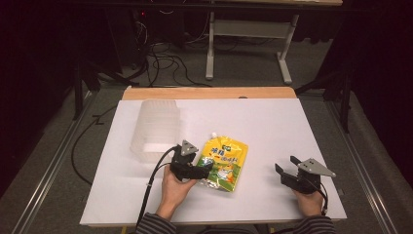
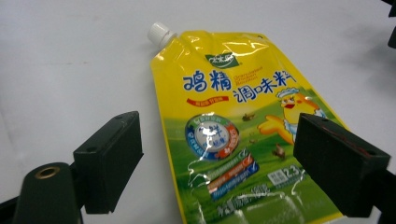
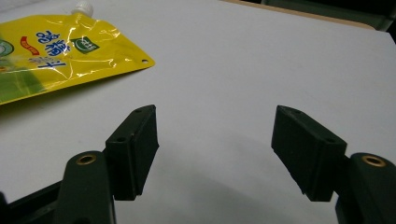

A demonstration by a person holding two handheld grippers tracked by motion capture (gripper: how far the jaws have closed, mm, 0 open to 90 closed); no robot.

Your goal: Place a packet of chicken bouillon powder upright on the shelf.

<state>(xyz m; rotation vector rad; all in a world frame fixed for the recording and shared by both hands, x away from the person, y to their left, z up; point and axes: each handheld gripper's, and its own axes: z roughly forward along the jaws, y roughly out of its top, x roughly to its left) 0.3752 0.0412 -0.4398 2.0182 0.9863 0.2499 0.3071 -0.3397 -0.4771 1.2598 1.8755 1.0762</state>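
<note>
While both hands rest low in the high view, the scene reads as follows, largest thing first.

Table: a white table [image 1: 272, 122] fills the middle of the high view, with a wooden edge along its far side.

Container: a clear plastic container [image 1: 156, 129] sits in the upper left part of the table, just up and left of the left gripper.

Pouch: a yellow and green spouted pouch [image 1: 224, 163] lies flat at the centre of the high view, its white cap [image 1: 213, 133] pointing toward the top of the frame; blue characters and a cartoon chick are printed on it.

Left gripper: the left gripper [image 2: 219, 163], held by the left hand [image 1: 175, 187], has its jaws spread wide. In the left gripper view the pouch's lower part lies between them, the right jaw over the pouch's right edge and the left jaw over bare table; neither jaw is pressed on it.

Right gripper: the right gripper [image 3: 215, 149] sits at the lower right of the high view in the right hand [image 1: 309, 202], jaws wide apart over bare table, well apart from the pouch, which shows at the upper left of the right gripper view.
</note>
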